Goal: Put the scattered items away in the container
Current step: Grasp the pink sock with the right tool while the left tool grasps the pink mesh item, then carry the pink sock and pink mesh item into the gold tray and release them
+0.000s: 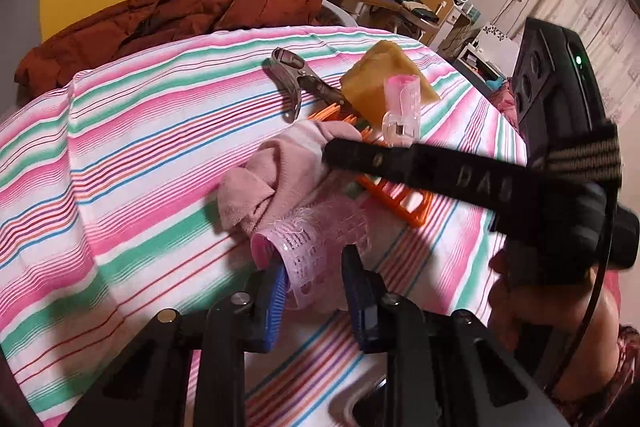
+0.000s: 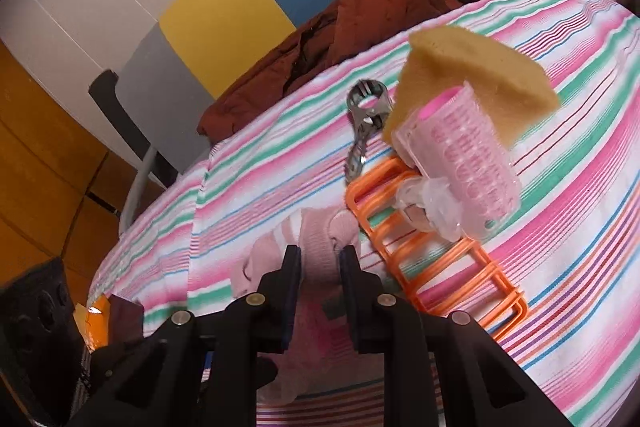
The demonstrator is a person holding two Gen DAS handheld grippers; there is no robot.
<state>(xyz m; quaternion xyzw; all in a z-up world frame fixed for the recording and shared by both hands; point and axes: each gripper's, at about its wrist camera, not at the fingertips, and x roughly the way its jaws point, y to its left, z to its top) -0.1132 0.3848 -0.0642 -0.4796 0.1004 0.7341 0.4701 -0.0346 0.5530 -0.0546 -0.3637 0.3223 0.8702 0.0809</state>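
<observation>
- Left tongs (image 1: 316,291) pinch a pink hair roller (image 1: 308,247), apparently lifted just above the striped counter (image 1: 140,147);
- right tongs (image 2: 320,263) pinch a pink sock (image 2: 320,239);
- pickup step; next, carry both to the container, which is unseen.

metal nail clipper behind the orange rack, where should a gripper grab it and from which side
Grip the nail clipper across its narrow middle, coming down from above on its open side away from the sponge. It lies flat on the striped cloth, its far end near the orange rack, so the thin waist suits the jaws better than the wide looped end.
</observation>
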